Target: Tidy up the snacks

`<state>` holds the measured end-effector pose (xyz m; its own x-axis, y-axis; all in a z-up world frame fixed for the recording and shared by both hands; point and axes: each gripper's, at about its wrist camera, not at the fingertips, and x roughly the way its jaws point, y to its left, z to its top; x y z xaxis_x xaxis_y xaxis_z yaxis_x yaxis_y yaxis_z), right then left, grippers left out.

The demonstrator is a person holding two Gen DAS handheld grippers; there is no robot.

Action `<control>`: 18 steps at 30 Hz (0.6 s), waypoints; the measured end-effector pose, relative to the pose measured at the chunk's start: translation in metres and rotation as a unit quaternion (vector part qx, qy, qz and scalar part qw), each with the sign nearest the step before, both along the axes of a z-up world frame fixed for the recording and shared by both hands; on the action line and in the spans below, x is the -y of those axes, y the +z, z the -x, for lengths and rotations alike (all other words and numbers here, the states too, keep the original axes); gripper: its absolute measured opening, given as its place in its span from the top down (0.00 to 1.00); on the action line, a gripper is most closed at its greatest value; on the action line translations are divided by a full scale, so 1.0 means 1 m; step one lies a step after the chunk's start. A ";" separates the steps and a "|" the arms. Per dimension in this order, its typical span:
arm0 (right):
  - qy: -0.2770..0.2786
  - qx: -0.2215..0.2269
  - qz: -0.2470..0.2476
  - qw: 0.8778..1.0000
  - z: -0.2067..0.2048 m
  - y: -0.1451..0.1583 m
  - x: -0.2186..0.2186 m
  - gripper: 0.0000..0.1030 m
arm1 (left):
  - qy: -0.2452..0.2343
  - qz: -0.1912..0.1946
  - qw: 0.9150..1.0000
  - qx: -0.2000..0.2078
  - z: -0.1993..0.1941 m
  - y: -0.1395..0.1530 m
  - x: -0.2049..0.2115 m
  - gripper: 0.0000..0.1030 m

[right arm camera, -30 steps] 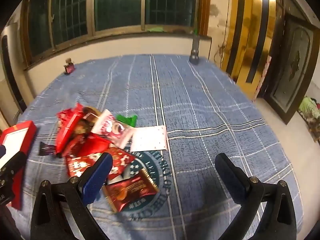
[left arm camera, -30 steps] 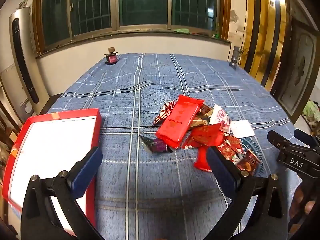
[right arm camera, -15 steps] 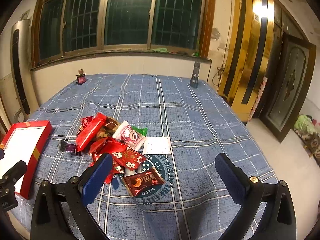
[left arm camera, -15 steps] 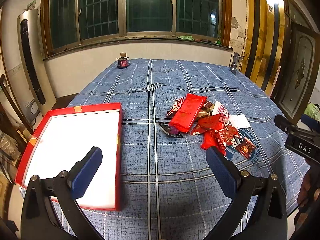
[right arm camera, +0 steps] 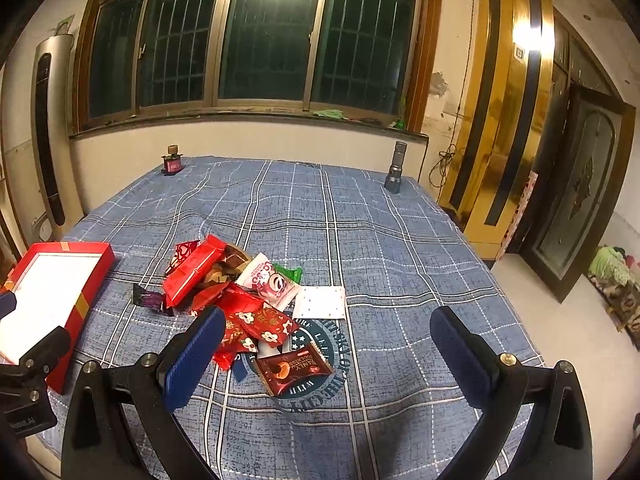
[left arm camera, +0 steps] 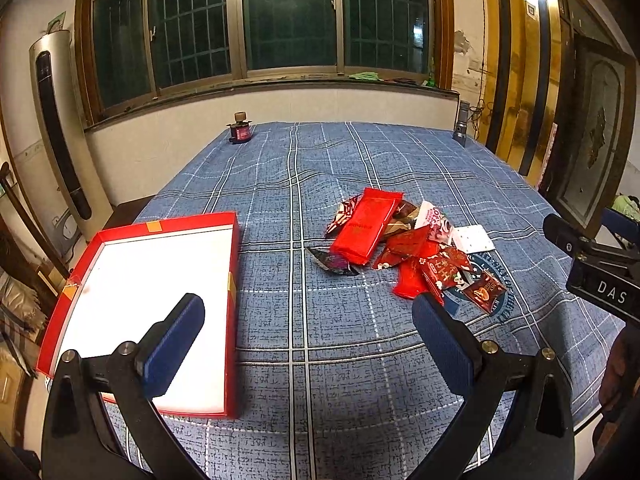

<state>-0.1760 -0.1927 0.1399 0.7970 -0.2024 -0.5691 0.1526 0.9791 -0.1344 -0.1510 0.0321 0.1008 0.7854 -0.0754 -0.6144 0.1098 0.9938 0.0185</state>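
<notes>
A pile of snack packets (left arm camera: 404,248) lies mid-table on the blue checked cloth; it also shows in the right wrist view (right arm camera: 244,300). A large red packet (left arm camera: 366,230) tops it, and a brown cookie packet (right arm camera: 294,368) lies nearest. A red box with a white empty inside (left arm camera: 148,300) sits at the left, seen too in the right wrist view (right arm camera: 52,292). My left gripper (left arm camera: 308,344) is open and empty, held above the near table between box and pile. My right gripper (right arm camera: 326,354) is open and empty, above the pile's near right side.
A small dark jar (left arm camera: 239,131) stands at the far left corner and a grey flashlight (right arm camera: 394,168) at the far right corner. A white paper sachet (right arm camera: 320,302) lies beside the pile. The table's right edge drops to the floor by a dark door.
Both grippers have pulled back and risen away from the table, so the pile and box look smaller and farther. Both stay open. Nothing on the table moved.
</notes>
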 end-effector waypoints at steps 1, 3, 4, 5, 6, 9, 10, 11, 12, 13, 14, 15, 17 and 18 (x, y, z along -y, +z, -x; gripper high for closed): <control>0.001 -0.001 0.000 1.000 0.000 0.000 0.000 0.00 | 0.000 0.000 1.000 0.000 0.000 0.000 0.001 0.00; 0.002 -0.002 0.000 1.000 -0.002 0.000 0.000 0.00 | -0.001 -0.002 1.000 0.000 0.000 0.000 0.002 0.00; 0.002 -0.002 -0.001 1.000 -0.001 -0.001 0.001 0.00 | -0.001 -0.002 1.000 0.000 0.001 0.000 0.002 0.00; 0.002 -0.002 -0.001 1.000 -0.001 -0.001 0.000 0.00 | -0.001 -0.002 1.000 -0.001 0.001 0.000 0.002 0.00; 0.003 -0.003 0.000 1.000 -0.001 -0.001 0.000 0.00 | -0.001 -0.002 1.000 -0.001 0.001 0.000 0.002 0.00; 0.003 -0.004 0.001 1.000 -0.001 -0.003 0.000 0.00 | -0.001 -0.003 1.000 0.000 0.001 0.000 0.002 0.00; 0.004 -0.004 0.003 1.000 -0.001 -0.003 -0.001 0.00 | -0.001 -0.004 1.000 -0.001 0.001 0.000 0.003 0.00; 0.004 -0.004 0.003 1.000 -0.001 -0.003 -0.001 0.00 | -0.002 -0.004 1.000 -0.001 0.001 -0.001 0.003 0.00; 0.004 -0.004 0.003 1.000 -0.002 -0.004 -0.001 0.00 | -0.002 -0.005 1.000 -0.001 0.000 -0.001 0.004 0.00; 0.005 -0.004 0.003 1.000 -0.001 -0.004 0.000 0.00 | -0.003 -0.006 1.000 -0.001 0.000 -0.001 0.004 0.00; 0.005 -0.004 0.003 1.000 -0.002 -0.004 0.000 0.00 | -0.003 -0.007 1.000 -0.002 0.000 -0.001 0.004 0.00; 0.006 -0.004 0.003 1.000 -0.002 -0.004 -0.001 0.00 | -0.003 -0.007 1.000 -0.003 -0.001 -0.001 0.004 0.00; 0.006 -0.006 0.003 1.000 -0.003 -0.005 -0.001 0.00 | -0.004 -0.008 1.000 -0.003 -0.001 -0.001 0.003 0.00; 0.007 -0.007 0.003 1.000 -0.004 -0.006 -0.001 0.00 | -0.004 -0.008 1.000 -0.003 -0.001 -0.001 0.003 0.00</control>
<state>-0.1724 -0.1915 0.1337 0.7912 -0.1950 -0.5796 0.1376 0.9803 -0.1420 -0.1496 0.0287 0.1001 0.7818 -0.0713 -0.6195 0.1170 0.9926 0.0333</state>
